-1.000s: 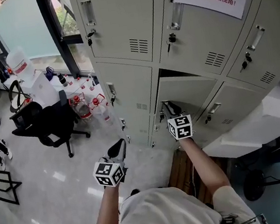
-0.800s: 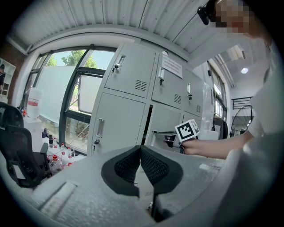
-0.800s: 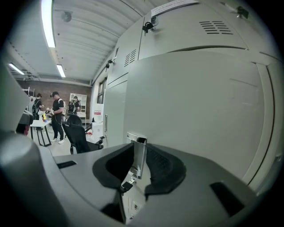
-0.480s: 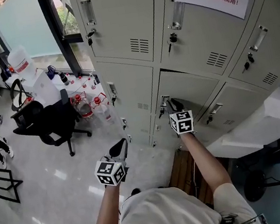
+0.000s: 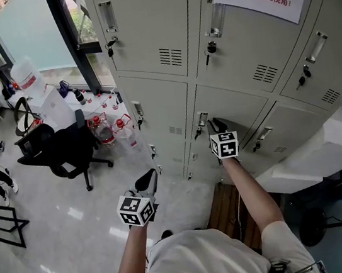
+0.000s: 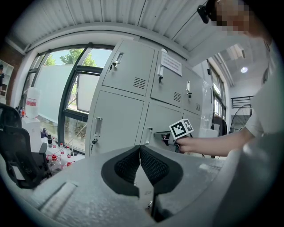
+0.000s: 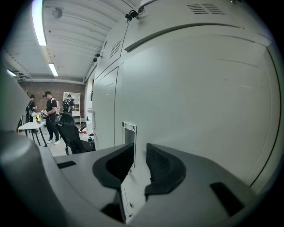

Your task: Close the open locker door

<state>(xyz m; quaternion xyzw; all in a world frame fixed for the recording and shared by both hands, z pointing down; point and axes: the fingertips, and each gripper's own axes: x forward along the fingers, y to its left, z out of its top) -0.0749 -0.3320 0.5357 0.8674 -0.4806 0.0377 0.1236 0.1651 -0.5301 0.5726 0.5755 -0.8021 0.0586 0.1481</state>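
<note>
Grey lockers [image 5: 141,22] filled the wall in the head view. The locker door [image 5: 244,112] lay flush, with the right gripper [image 5: 216,123] at its face beside the handle [image 5: 201,122]. The left gripper [image 5: 145,182] hung low above the floor, right of a chair [image 5: 65,151]. In the left gripper view, the jaws were pressed together, empty. In the right gripper view, the jaws were slightly apart, holding nothing, close to the door.

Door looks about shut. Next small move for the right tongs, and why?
Probably one short push straight in with the right tongs, to seat the latch. The locker door looks level with its neighbours, the tongs sit open at its face beside the handle, and no view shows whether the latch has caught.
</note>
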